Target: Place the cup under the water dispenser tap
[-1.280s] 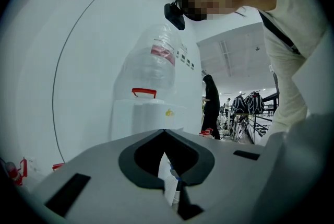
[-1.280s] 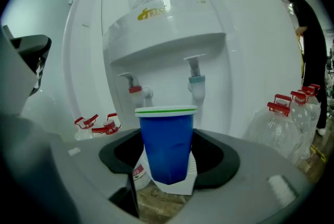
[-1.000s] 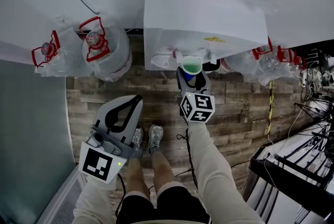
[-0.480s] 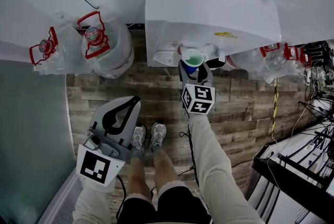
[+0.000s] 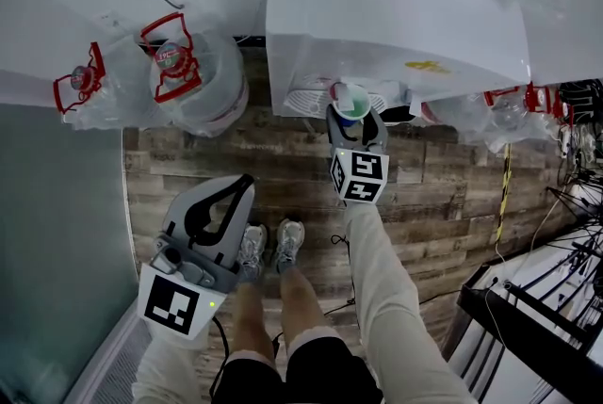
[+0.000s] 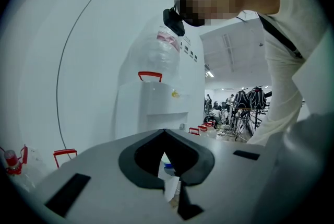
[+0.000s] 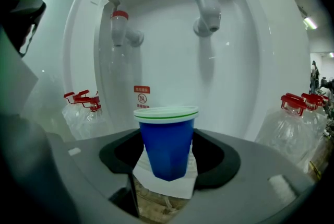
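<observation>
Over wooden floor point(image 5: 443, 195), the right gripper point(image 5: 353, 120) clasps the blue cup point(image 7: 168, 144) at the dispenser point(image 5: 396, 7); left gripper point(image 5: 247, 180) fingers closed.

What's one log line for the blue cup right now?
right gripper: shut on blue cup | blue cup: upright, lower than red tap and blue tap | left gripper: shut, empty, away from dispenser

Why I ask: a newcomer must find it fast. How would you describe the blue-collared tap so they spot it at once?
Find the tall white water dispenser standing between clear plastic water jugs with red handles. In its front recess hang two white taps. In the right gripper view the wanted tap is the right-hand one, with a pale blue collar where its neighbour wears red.
</observation>
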Action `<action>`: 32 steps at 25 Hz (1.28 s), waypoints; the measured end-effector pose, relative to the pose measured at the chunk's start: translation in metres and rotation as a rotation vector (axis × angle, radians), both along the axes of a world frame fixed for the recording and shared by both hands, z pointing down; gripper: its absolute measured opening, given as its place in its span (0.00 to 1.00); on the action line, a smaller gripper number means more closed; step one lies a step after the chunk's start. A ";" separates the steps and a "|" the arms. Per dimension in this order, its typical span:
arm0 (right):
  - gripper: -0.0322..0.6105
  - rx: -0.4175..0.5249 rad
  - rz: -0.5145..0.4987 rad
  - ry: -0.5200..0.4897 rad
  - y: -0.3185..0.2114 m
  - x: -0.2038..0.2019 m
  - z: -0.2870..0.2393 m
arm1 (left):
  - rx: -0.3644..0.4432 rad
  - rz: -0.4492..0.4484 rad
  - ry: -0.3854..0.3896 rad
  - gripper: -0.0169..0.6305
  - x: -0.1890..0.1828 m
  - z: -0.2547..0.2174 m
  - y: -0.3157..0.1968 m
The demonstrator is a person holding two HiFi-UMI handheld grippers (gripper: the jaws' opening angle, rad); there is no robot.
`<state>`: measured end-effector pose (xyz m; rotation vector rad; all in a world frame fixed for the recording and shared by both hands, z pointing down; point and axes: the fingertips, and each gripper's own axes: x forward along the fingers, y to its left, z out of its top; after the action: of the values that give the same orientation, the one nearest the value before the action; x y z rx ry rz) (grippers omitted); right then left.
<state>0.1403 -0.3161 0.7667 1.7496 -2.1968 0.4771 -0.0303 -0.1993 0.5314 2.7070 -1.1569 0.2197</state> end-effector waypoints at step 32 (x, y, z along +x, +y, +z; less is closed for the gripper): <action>0.48 0.021 -0.046 0.014 0.002 0.006 0.008 | -0.006 0.026 -0.004 0.03 0.022 0.006 -0.011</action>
<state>0.1467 -0.3144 0.7745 1.7038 -2.2350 0.4311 -0.0081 -0.2103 0.5372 2.7191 -1.1216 0.2324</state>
